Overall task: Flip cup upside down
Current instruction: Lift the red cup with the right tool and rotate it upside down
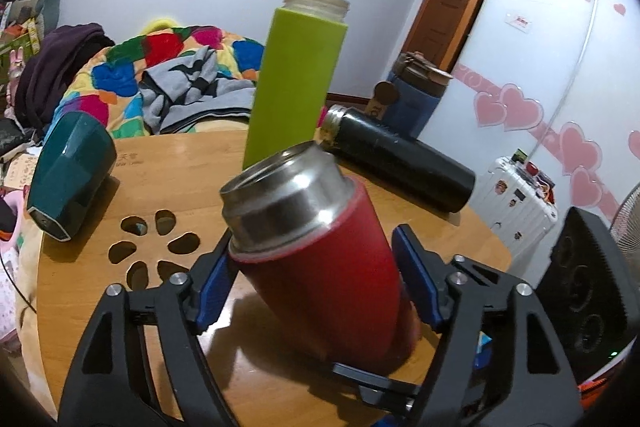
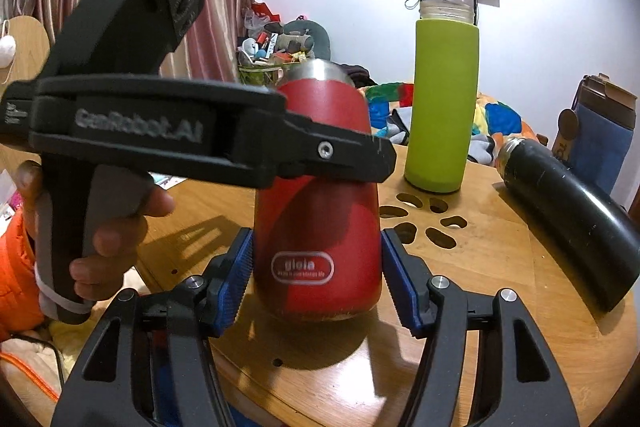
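cup: red cup [image 2: 316,227] stands mouth up on tabletop [image 2: 500,267]
left claw [image 1: 316,291]: open, cup between pads
right claw [image 2: 316,267]: open, cup at 12 o'clock, closest

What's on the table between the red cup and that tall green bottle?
Only bare wood and the flower-shaped cutout; nothing stands between the red cup and the green bottle. The right wrist view shows it best.

cup [image 2: 316,211] on table [image 2: 500,267], tall bottle [image 2: 442,99] behind, flask [image 2: 572,215] lying right

Green bottle [image 1: 294,83] upright, black flask [image 1: 396,157] lying, teal cup [image 1: 70,183] prob. tipped.
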